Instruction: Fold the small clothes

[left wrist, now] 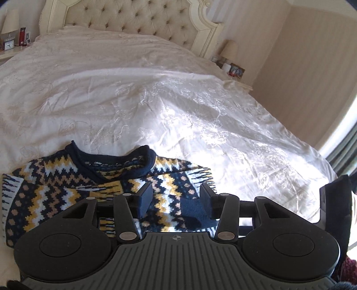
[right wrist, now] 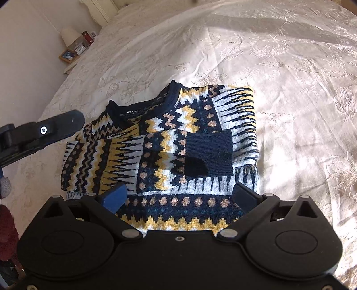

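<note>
A small knitted sweater point(right wrist: 174, 142) in navy, yellow, white and tan zigzags lies on the white bedspread point(right wrist: 279, 67), both sleeves folded across its front, a navy cuff point(right wrist: 209, 154) on top. My right gripper point(right wrist: 178, 196) hovers over its lower hem, open, jaws wide apart with nothing between them. In the left wrist view the same sweater point(left wrist: 67, 185) lies below my left gripper point(left wrist: 176, 196), which is open above the right side of the chest near the navy cuff point(left wrist: 191, 207). The left gripper's finger point(right wrist: 55, 127) shows at the left edge of the right wrist view.
The bedspread point(left wrist: 156, 100) stretches far ahead to a tufted headboard point(left wrist: 133, 17). Nightstands with lamps and small items stand at both sides point(left wrist: 232, 64) point(left wrist: 13, 40). A wall point(left wrist: 301, 67) and curtain flank the right. Dark red cloth point(right wrist: 6, 227) lies at the bed's near left.
</note>
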{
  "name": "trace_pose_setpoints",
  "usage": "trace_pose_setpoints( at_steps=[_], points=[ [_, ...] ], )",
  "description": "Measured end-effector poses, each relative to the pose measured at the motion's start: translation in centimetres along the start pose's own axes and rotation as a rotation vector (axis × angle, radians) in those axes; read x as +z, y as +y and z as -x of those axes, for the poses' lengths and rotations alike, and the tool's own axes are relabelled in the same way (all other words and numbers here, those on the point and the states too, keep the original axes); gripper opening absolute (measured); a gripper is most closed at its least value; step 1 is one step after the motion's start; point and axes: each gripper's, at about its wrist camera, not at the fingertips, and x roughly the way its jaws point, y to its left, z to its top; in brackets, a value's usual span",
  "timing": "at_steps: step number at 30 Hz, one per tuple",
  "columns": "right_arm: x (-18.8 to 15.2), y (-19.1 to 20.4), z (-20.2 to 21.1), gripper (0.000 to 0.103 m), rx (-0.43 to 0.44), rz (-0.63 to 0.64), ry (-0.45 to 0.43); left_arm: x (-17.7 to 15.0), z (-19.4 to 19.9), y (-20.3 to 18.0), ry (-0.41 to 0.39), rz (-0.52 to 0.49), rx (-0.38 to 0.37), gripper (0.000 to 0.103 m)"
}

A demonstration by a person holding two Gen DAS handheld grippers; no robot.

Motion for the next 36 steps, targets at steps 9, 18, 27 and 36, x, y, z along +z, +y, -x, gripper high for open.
trace_pose_setpoints(
  at_steps=[9,18,27,36],
  points=[
    [2.4,-0.6,-2.7,0.101,-0.04,0.013,0.002,-1.9,-0.4,9.7,0.123,0.102,0.233,0.045],
    [4.1,-3.2,-6.0,0.1,-0.015,-0.056,0.038,-3.3,-3.2,16.4,0.242,0.147,0.344,0.045],
    [4.4,-4.3,-8.5,0.1,0.023,-0.124,0.097,-4.3,-4.1,17.4,0.246,0.167,0.321,0.048],
    [5.0,-2.1,-6.8,0.021,0.047,-0.042,0.098,-3.6,-2.6,16.8,0.218,0.191,0.321,0.048]
  ],
)
